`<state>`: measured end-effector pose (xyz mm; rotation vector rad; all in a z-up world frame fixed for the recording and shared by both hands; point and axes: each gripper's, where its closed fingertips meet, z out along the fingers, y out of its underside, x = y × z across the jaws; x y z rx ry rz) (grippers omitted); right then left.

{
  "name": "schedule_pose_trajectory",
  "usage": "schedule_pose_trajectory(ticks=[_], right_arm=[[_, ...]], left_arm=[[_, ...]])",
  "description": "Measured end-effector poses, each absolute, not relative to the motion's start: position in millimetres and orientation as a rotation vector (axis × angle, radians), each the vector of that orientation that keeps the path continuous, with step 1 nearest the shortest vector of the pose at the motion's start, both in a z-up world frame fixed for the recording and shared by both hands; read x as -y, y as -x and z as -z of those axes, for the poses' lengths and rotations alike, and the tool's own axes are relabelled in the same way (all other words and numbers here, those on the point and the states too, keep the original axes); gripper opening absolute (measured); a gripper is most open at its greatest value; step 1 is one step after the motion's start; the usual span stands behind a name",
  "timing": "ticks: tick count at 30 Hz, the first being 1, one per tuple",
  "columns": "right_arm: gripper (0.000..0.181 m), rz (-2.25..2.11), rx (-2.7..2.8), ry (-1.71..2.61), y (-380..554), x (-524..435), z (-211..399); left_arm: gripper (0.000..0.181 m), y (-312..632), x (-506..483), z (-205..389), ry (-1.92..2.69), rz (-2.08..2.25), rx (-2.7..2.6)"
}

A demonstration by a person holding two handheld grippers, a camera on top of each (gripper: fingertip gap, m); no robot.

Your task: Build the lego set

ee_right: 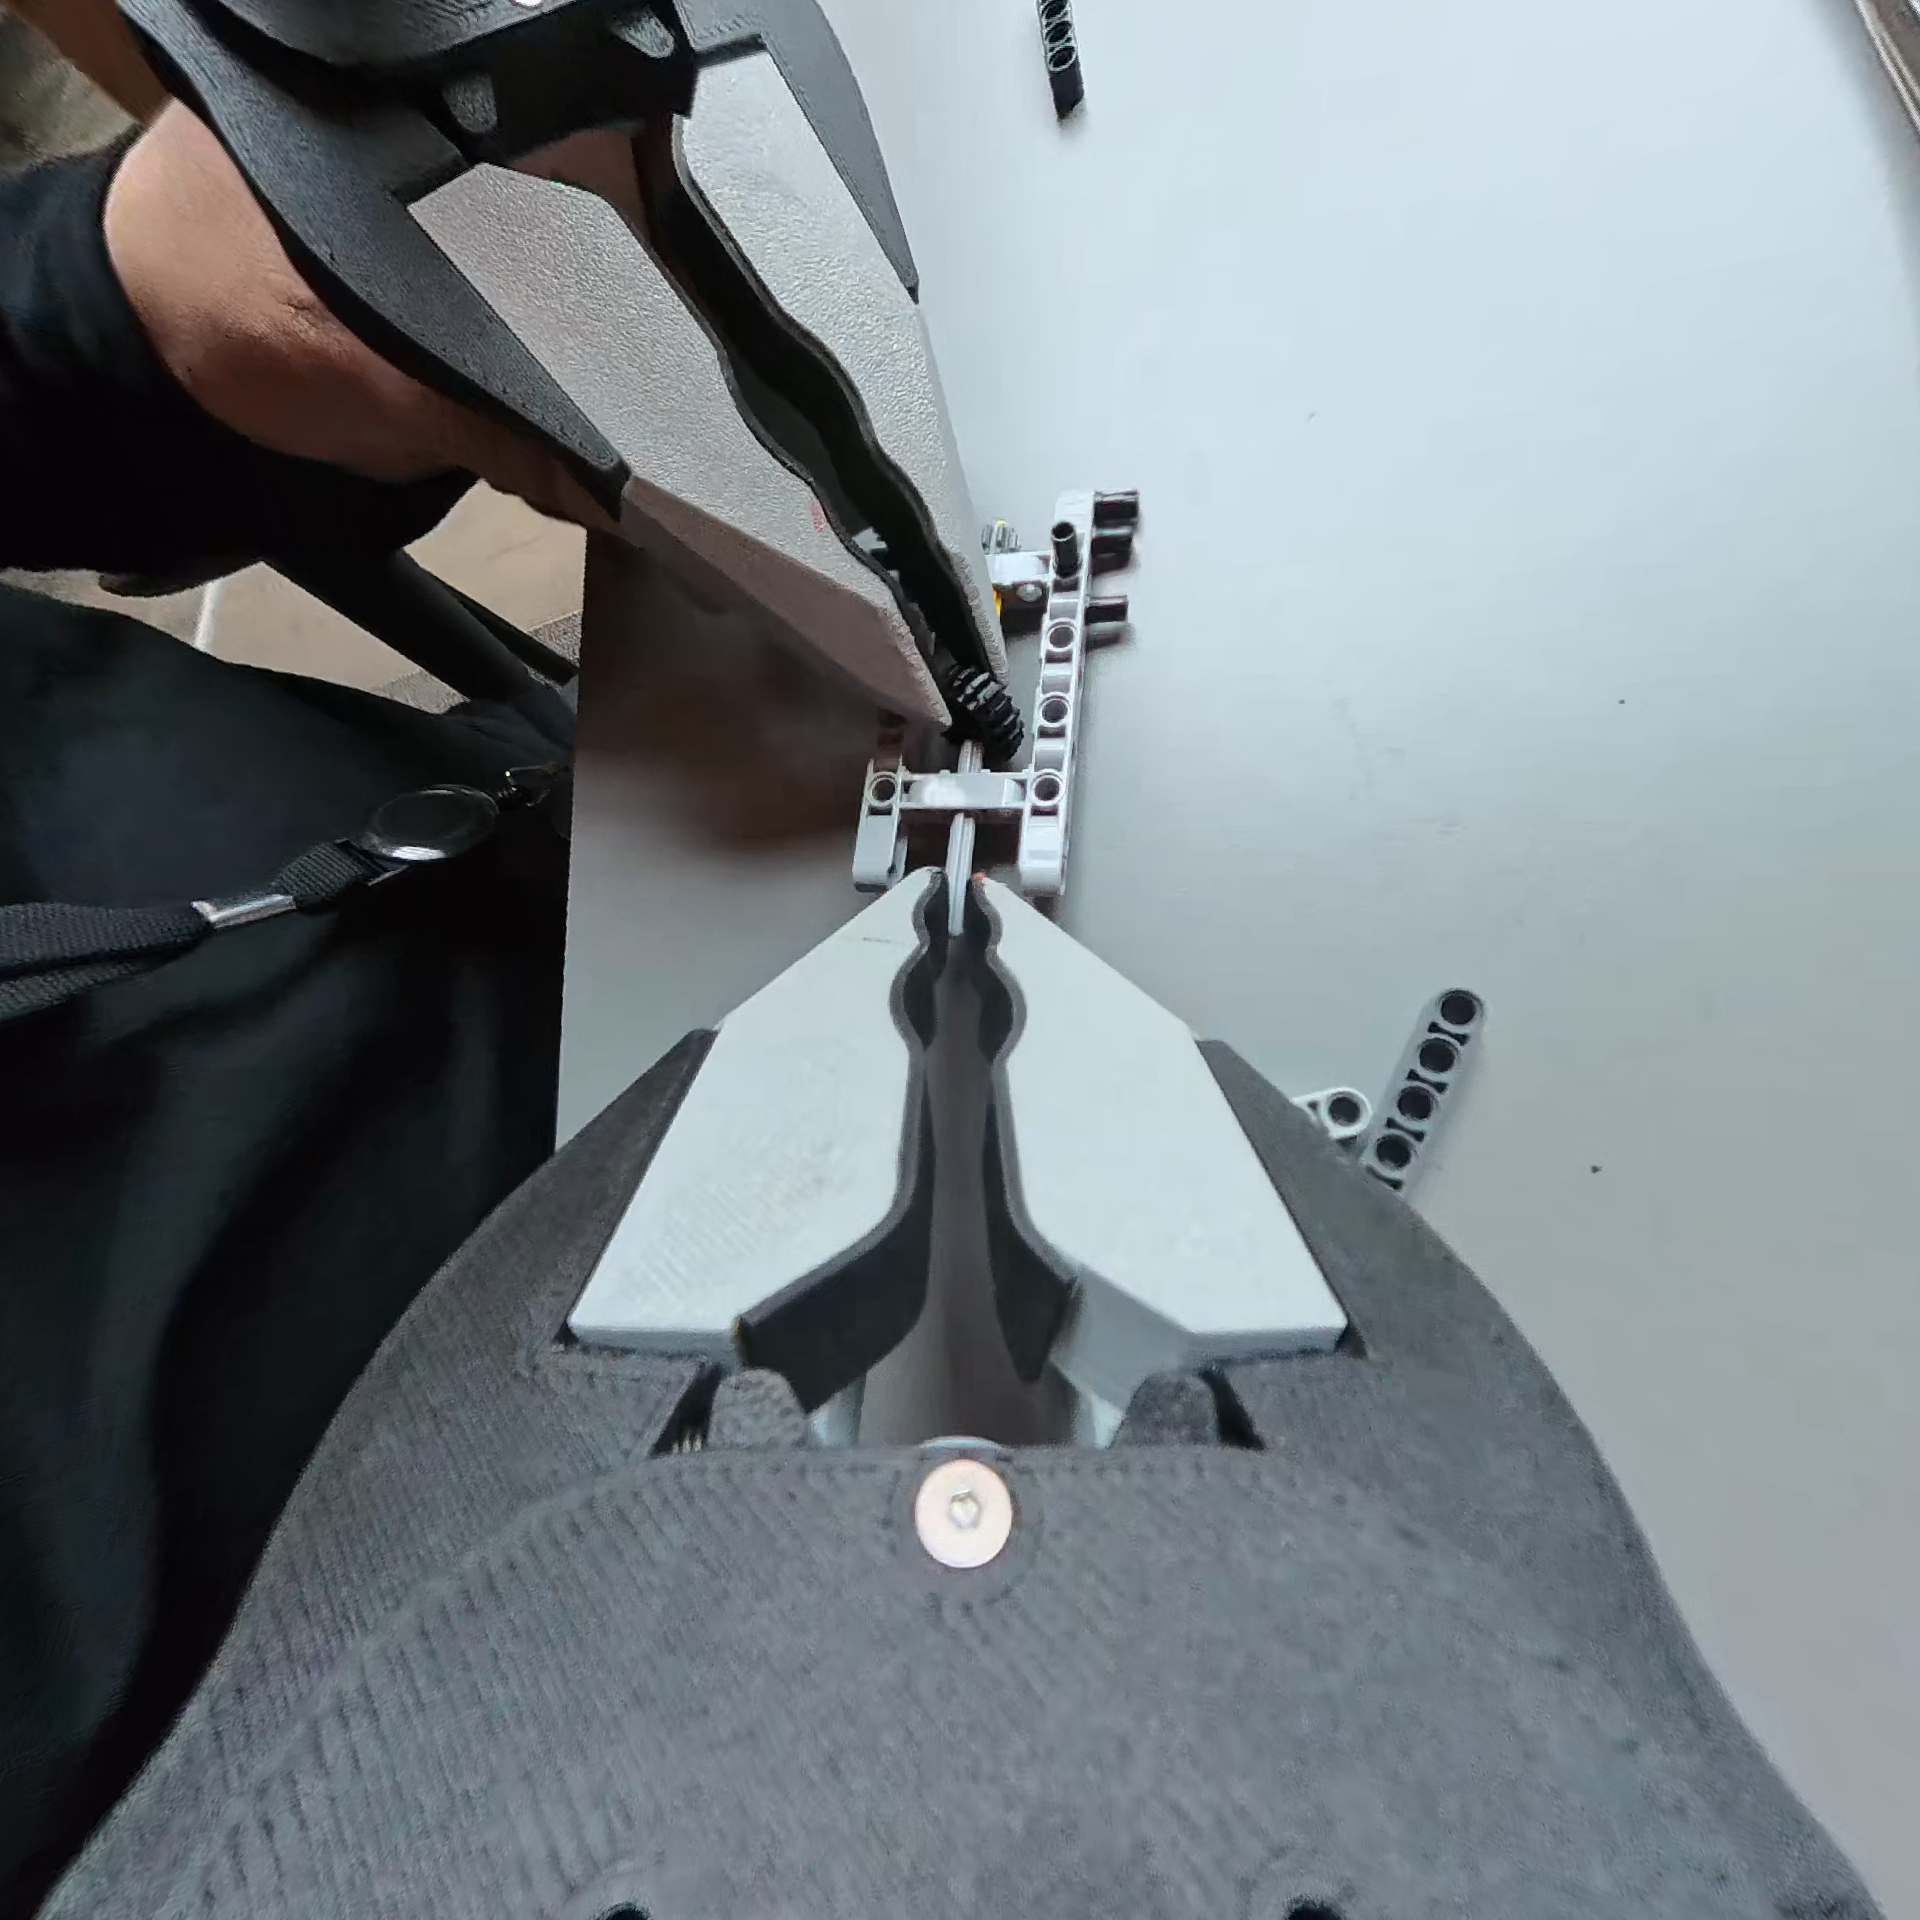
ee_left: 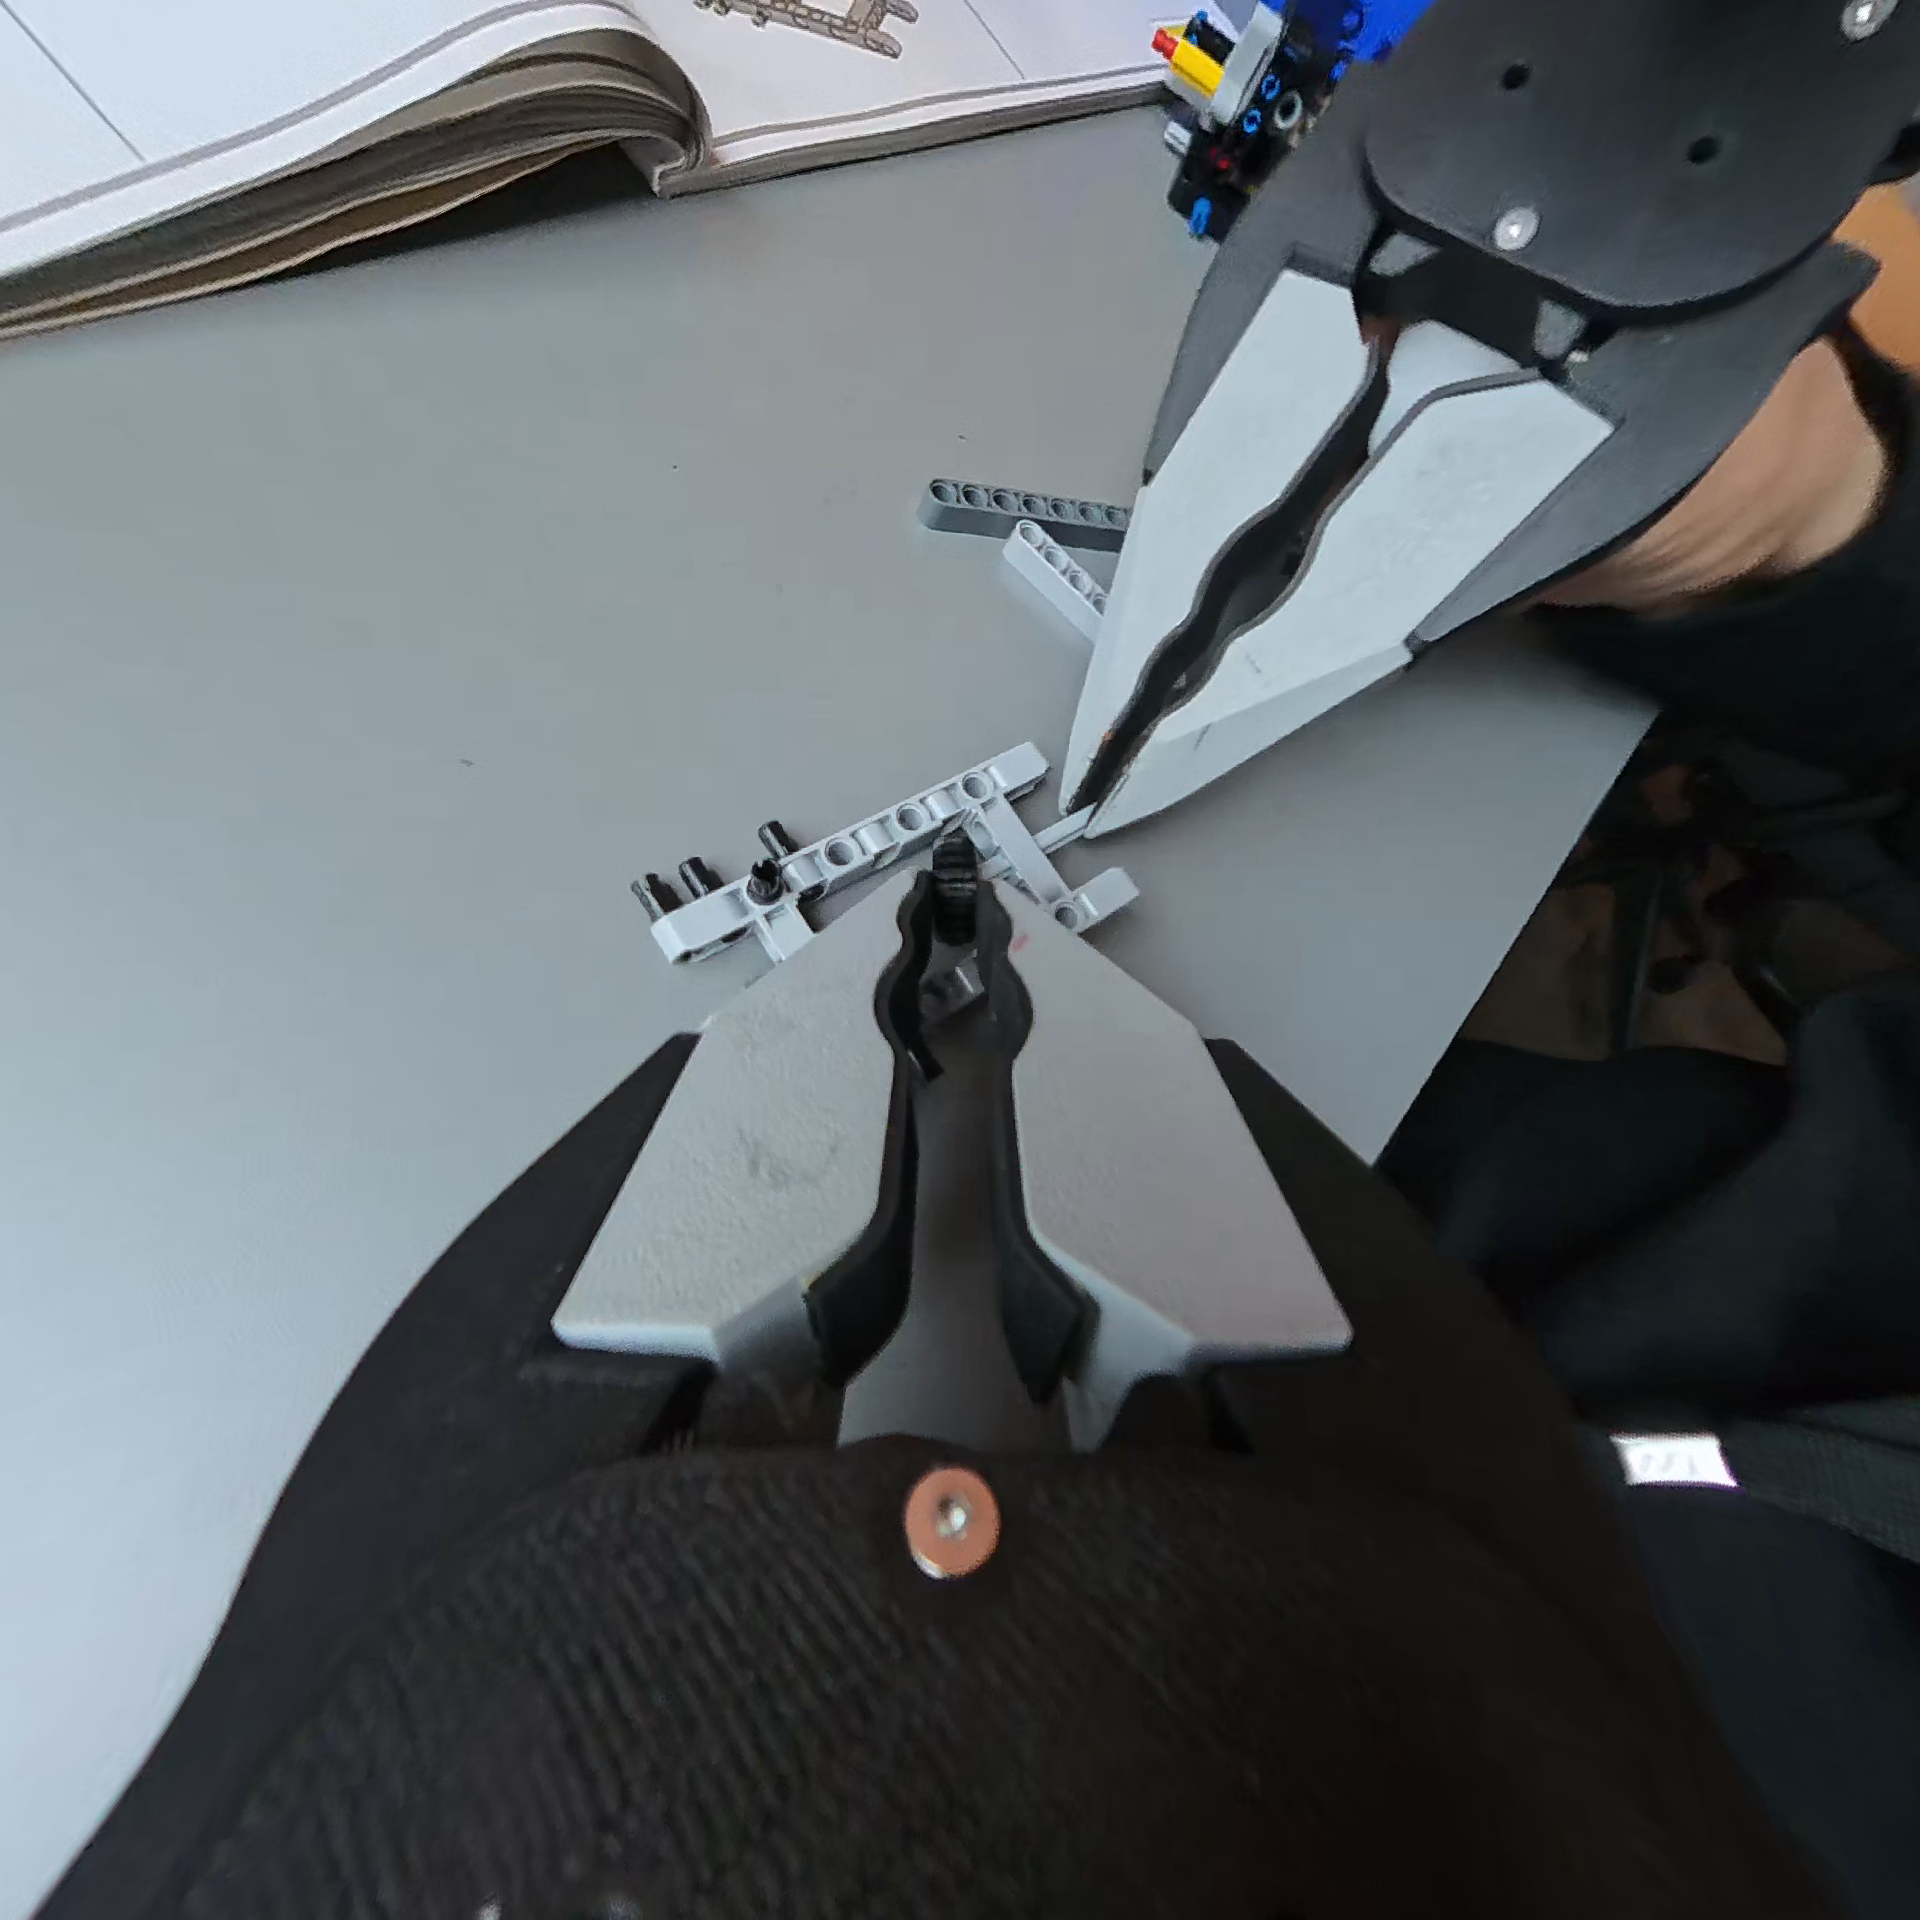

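A light grey Technic frame [ee_left: 894, 831] with black pins lies on the grey table near its right edge; it also shows in the right wrist view [ee_right: 1055, 686]. My left gripper [ee_left: 954, 894] is shut on a small black gear [ee_left: 954, 883], held at the frame's cross piece; the gear also shows in the right wrist view [ee_right: 985, 707]. My right gripper [ee_right: 961, 899] is shut on a thin grey axle [ee_right: 961, 852] that runs through the cross piece toward the gear. In the left wrist view the right gripper [ee_left: 1081, 810] reaches in from the upper right.
Two loose grey beams [ee_left: 1039, 520] lie behind the right gripper and show in the right wrist view [ee_right: 1418, 1091]. An open instruction booklet [ee_left: 416, 114] lies at the back. A multicoloured partial build [ee_left: 1236, 94] stands beside it. A black beam [ee_right: 1060, 52] lies farther off. The table edge [ee_left: 1507, 987] is close. Left and right tips are no more than a few centimetres apart.
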<state>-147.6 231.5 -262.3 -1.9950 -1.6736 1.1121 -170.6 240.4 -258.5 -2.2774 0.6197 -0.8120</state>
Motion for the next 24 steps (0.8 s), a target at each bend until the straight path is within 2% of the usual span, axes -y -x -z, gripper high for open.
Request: schedule_pose_trajectory(ticks=[5, 24], right_arm=[[0.000, -1.142, 1.626, 1.990, 150.4, -229.9, 259.6], [0.000, -1.107, 1.586, 1.977, 152.1, -233.4, 259.2]], left_arm=[[0.005, 173.5, -242.6, 256.6, 2.277, 0.949, -0.466], [0.006, 175.1, -245.7, 258.4, 2.308, 0.976, -0.267]])
